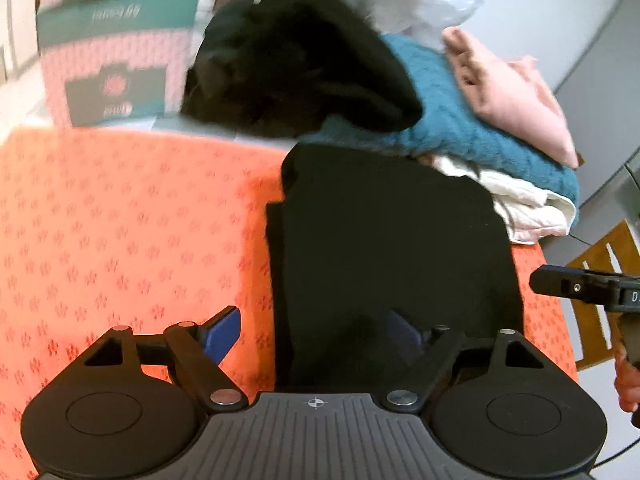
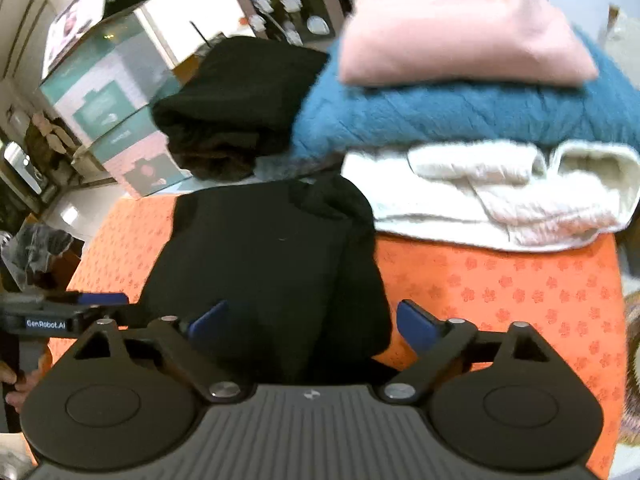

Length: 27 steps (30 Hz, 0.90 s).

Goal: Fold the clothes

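Note:
A black garment (image 1: 384, 240) lies folded flat on the orange patterned tablecloth (image 1: 120, 220). My left gripper (image 1: 314, 334) stands open over the garment's near left edge, one blue pad above the orange cloth and the other above the black fabric. In the right wrist view the same black garment (image 2: 260, 260) fills the middle. My right gripper (image 2: 314, 324) is open astride its near right edge, and neither pad presses on the fabric. Each gripper shows in the other's view: the right gripper (image 1: 538, 282) at the right edge, the left gripper (image 2: 120, 300) at the far left.
Behind the garment is a stack of folded clothes: pink (image 2: 460, 40) on teal (image 2: 460, 116) on white (image 2: 500, 196). A loose black heap (image 1: 296, 64) lies beside it. Printed boxes (image 1: 116, 40) stand at the back left. A wooden chair (image 1: 600, 252) is past the table's right edge.

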{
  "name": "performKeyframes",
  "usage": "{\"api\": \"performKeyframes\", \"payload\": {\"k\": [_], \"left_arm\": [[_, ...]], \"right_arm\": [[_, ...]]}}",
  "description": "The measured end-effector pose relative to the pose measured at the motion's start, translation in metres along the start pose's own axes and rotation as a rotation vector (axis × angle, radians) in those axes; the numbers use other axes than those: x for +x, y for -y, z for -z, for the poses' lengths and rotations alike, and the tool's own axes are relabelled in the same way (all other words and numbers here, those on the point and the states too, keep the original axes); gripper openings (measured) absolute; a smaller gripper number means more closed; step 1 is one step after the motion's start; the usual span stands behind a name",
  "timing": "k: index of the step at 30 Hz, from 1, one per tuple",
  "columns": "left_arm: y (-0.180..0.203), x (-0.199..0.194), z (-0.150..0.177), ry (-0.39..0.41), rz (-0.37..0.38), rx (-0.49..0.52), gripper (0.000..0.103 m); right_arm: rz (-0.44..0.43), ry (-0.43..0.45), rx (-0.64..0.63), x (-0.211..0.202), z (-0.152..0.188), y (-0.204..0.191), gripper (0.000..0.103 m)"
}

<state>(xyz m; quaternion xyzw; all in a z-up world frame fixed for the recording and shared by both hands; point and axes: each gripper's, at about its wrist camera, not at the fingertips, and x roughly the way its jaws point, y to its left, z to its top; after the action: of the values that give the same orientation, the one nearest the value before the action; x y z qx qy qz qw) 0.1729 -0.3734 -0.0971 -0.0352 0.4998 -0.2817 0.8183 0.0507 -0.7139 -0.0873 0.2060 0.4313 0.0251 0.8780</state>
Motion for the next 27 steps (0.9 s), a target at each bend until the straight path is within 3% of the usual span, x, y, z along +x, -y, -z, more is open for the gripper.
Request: {"api": "performKeyframes", "payload": {"k": [2,12,15,18,19,22,27], "left_arm": [[-0.005,0.007,-0.001,-0.025,0.016,-0.021,0.082],[-0.015,0.036,-0.005,-0.066,0.108,-0.073,0.077],[-0.016,0.042,-0.005,-0.075,0.147,-0.1,0.067],[-0.015,0.044,-0.002,-0.062,0.156,-0.13,0.066],[-0.014,0.043,-0.001,-0.059,0.162,-0.139,0.051],[-0.008,0.04,-0.001,-0.042,0.165,-0.153,0.028],[0.017,0.011,-0.016,0.039,0.124,-0.095,0.024]], "right_arm": [[-0.021,-0.026,0.03,0.011,-0.003,0.01,0.101],[-0.146,-0.116,0.116,0.067,-0.003,0.018,0.101],[-0.151,-0.115,0.123,0.077,-0.001,0.008,0.086],[-0.14,-0.103,0.13,0.082,-0.001,-0.001,0.081],[-0.143,-0.1,0.142,0.082,0.0,-0.002,0.072],[-0.161,-0.088,0.167,0.082,-0.002,-0.008,0.043],[-0.168,-0.041,0.14,0.061,-0.015,-0.027,0.034]]}}
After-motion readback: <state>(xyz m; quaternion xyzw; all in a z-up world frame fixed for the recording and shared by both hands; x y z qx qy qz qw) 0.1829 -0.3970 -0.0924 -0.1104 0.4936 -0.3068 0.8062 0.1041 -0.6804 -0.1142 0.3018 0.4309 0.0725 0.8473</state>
